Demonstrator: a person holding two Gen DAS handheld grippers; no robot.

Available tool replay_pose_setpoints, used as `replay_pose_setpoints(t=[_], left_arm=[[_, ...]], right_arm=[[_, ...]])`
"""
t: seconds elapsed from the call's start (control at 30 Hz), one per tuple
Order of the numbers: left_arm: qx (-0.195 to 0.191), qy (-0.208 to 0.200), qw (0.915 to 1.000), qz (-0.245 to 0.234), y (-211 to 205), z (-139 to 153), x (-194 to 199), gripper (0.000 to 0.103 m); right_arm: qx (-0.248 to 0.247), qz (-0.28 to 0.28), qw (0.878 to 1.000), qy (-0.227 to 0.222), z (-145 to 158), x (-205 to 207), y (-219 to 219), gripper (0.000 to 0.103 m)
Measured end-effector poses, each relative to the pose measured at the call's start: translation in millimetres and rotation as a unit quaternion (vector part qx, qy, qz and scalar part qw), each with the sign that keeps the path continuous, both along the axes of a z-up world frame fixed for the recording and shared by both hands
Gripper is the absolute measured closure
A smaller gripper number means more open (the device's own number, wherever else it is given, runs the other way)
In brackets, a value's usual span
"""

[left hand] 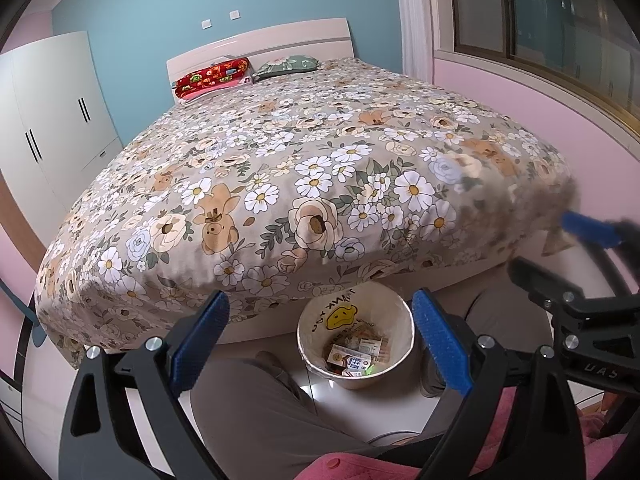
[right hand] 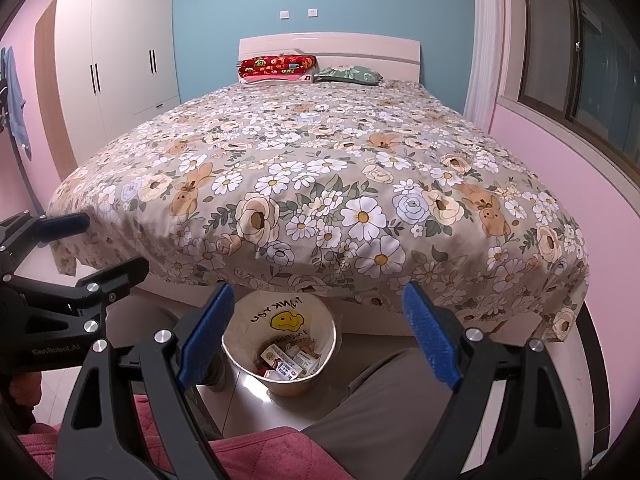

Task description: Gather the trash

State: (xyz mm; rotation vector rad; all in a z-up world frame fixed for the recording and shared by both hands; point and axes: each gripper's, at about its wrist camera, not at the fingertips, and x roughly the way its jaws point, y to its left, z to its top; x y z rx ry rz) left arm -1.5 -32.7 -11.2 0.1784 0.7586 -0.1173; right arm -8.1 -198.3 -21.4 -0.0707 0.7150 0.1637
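Floral bed (right hand: 320, 184), two pillows (right hand: 276, 67), floor bin (right hand: 280, 360)

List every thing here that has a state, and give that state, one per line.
left gripper: open, nothing between its fingers
right gripper: open, nothing between its fingers
trash bin: upright on the floor at the foot of the bed, lined with a bag, partly filled with packets
bed: made, floral cover spread flat, no trash on it
wardrobe: doors shut
red pillow: lying at the headboard
green pillow: lying beside it
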Motion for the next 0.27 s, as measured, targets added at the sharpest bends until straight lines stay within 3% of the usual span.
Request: replay_pose_setpoints(t=[0.27], left_arm=[[0.003,0.000,1.0000,0.004,-3.3,1.7,-0.9,0.009]], right_arm=[[0.001,0.001,1.000,0.002,-1.0,0.5,1.3,0.018]])
